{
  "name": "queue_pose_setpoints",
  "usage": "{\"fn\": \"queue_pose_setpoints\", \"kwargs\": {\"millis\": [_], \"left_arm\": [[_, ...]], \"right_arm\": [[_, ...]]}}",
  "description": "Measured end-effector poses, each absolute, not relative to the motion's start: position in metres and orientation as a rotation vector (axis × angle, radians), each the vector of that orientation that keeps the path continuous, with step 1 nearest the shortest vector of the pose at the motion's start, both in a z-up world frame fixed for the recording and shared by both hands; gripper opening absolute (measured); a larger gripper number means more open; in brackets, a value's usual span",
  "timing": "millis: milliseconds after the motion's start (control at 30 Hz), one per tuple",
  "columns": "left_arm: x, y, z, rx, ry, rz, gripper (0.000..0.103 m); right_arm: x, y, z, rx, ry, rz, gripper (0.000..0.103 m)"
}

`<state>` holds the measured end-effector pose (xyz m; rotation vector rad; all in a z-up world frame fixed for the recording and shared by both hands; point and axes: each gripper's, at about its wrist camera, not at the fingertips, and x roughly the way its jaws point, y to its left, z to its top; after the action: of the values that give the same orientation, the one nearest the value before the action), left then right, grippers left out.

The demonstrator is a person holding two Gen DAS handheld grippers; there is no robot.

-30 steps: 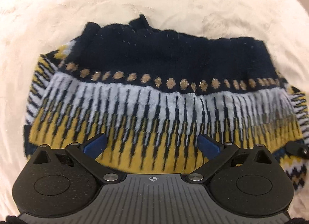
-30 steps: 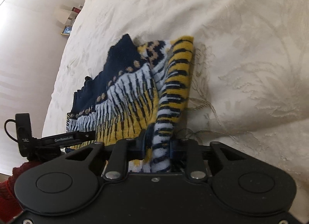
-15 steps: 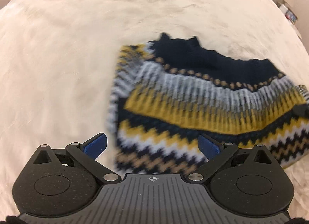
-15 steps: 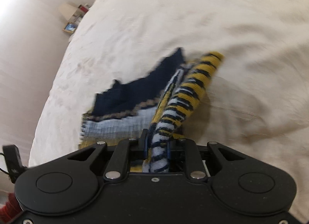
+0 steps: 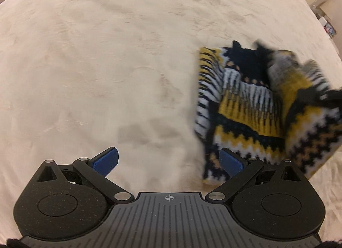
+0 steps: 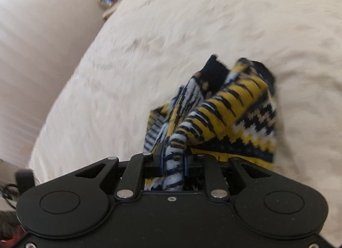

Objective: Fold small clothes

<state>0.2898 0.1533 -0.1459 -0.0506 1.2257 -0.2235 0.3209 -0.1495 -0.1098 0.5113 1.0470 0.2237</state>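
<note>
A small knitted sweater in navy, mustard yellow and white, banded with zigzags and stripes, lies partly gathered on the cream plush bedspread, and everything here is best placed against that garment. The right gripper is clamped on a striped fold of it, likely a sleeve or side edge; the knit bunches up between its blue pads and the lifted part hangs off the bedspread, blurred, while the zigzag hem end trails below and to the right of the clamp. The left gripper stands well apart, its blue fingers wide with nothing between them; it hovers over bare bedspread just to the left of the sweater, with only its right finger overlapping the hem corner in the view. In the left wrist view the sweater's left sleeve appears turned in over the body, though the blur leaves that unsure. As a judgement, the fold is midway: one side seems tucked, and the right side is being carried across. Still to do would be laying that flap flat on the body, letting go, then probably doubling the garment end to end and smoothing it. No other clothes show, folded or waiting.
</note>
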Motion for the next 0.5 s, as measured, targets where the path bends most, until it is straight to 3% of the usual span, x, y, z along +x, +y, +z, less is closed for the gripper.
{"fn": "queue_pose_setpoints", "kwargs": {"millis": [300,400,500], "left_arm": [[0.302,0.177,-0.149,-0.050,1.236,-0.226,0.102],[0.308,0.177,-0.149,-0.048,1.237,-0.234,0.102],[0.315,0.177,-0.144,-0.047,1.225,-0.250,0.102]], "right_arm": [[0.347,-0.081,-0.145,0.355,1.154,0.210,0.029],[0.350,-0.075,-0.146,0.353,1.129,0.238,0.038],[0.342,-0.083,-0.138,0.444,1.053,0.276,0.038]]}}
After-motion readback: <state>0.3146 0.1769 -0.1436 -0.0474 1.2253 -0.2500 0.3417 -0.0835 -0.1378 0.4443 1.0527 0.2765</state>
